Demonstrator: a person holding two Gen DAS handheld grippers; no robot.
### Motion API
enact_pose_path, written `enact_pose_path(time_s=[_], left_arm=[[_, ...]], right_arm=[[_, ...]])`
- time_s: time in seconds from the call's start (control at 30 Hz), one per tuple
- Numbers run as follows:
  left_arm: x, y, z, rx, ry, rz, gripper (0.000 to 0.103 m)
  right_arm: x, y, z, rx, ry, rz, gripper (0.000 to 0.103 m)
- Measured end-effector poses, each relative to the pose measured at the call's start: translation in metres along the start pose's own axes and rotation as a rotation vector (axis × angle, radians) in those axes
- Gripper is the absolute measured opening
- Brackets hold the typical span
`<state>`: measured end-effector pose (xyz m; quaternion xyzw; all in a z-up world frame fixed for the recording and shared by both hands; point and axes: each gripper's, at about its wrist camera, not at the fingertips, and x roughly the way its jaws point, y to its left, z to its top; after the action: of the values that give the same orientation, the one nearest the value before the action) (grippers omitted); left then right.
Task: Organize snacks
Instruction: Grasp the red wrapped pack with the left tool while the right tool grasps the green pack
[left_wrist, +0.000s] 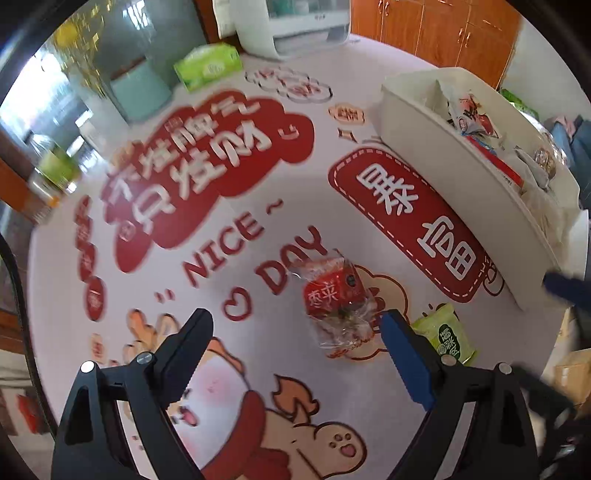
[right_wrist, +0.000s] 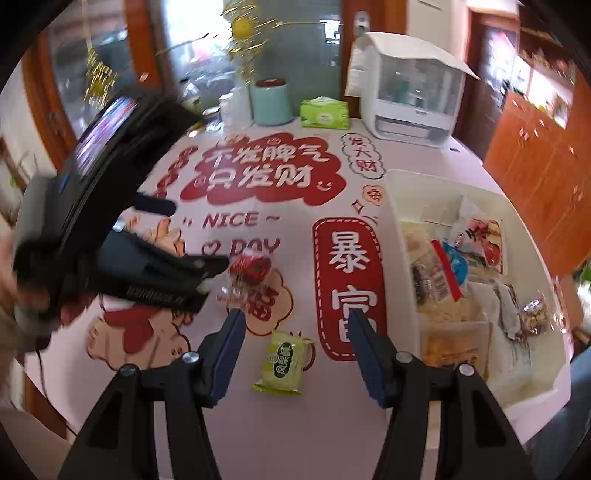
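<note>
A pale table (right_wrist: 317, 424) printed with red cartoon panels, Chinese characters and "NICE DAY" was seen in a room with orange wooden cabinets (right_wrist: 535, 177) and a glazed door behind. Two loose snacks were counted on it: a red snack in clear wrap (left_wrist: 334, 301) and a green snack packet (right_wrist: 282, 363). The left hand-held gripper (left_wrist: 295, 332) was held spread just above the table, nothing between its fingers; the red snack lay just ahead of them, closer to the blue-padded finger, and the green packet lay just beyond that finger, apart from the red one. The right hand-held gripper (right_wrist: 295, 332) was likewise spread and empty, with the green packet lying on the table between its two fingers, untouched, and the red snack farther ahead beside the tip of the left tool. One white bin (right_wrist: 402, 199) stood at the table's right side, several wrapped snacks piled inside. At the far edge one green tissue box (right_wrist: 325, 113), one teal container (right_wrist: 271, 101) and one white appliance (right_wrist: 410, 92) were set.
</note>
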<state>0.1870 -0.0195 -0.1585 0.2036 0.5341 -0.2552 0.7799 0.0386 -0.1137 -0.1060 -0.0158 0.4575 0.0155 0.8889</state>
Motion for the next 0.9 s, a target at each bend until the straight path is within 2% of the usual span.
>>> enact_pose_path(time_s=[0.1, 0.23, 0.43, 0.5, 0.63, 0.7, 0.77, 0.9], left_arm=[[0.018, 0.001, 0.001, -0.016, 0.031, -0.031, 0.092], [0.038, 0.001, 0.005, -0.051, 0.075, -0.095, 0.092], [0.063, 0.0, 0.012, -0.081, 0.121, -0.117, 0.09], [0.07, -0.001, 0.013, -0.088, 0.139, -0.128, 0.084], [0.074, -0.002, 0.014, -0.101, 0.145, -0.163, 0.073], [0.073, -0.004, 0.016, -0.095, 0.132, -0.146, 0.057], [0.073, -0.005, 0.017, -0.097, 0.128, -0.127, 0.052], [0.071, -0.002, 0.016, -0.121, 0.124, -0.124, 0.05]], right_arm=[[0.016, 0.013, -0.013, -0.048, 0.028, -0.02, 0.058], [0.043, 0.02, -0.029, -0.044, 0.095, 0.009, 0.058], [0.076, 0.021, -0.043, -0.016, 0.173, 0.018, 0.058], [0.083, 0.02, -0.044, -0.008, 0.185, 0.019, 0.057], [0.091, 0.014, -0.045, 0.014, 0.212, 0.033, 0.039], [0.094, 0.01, -0.045, 0.032, 0.219, 0.05, 0.039], [0.094, 0.009, -0.045, 0.035, 0.216, 0.055, 0.038], [0.094, 0.01, -0.044, 0.02, 0.211, 0.06, 0.037]])
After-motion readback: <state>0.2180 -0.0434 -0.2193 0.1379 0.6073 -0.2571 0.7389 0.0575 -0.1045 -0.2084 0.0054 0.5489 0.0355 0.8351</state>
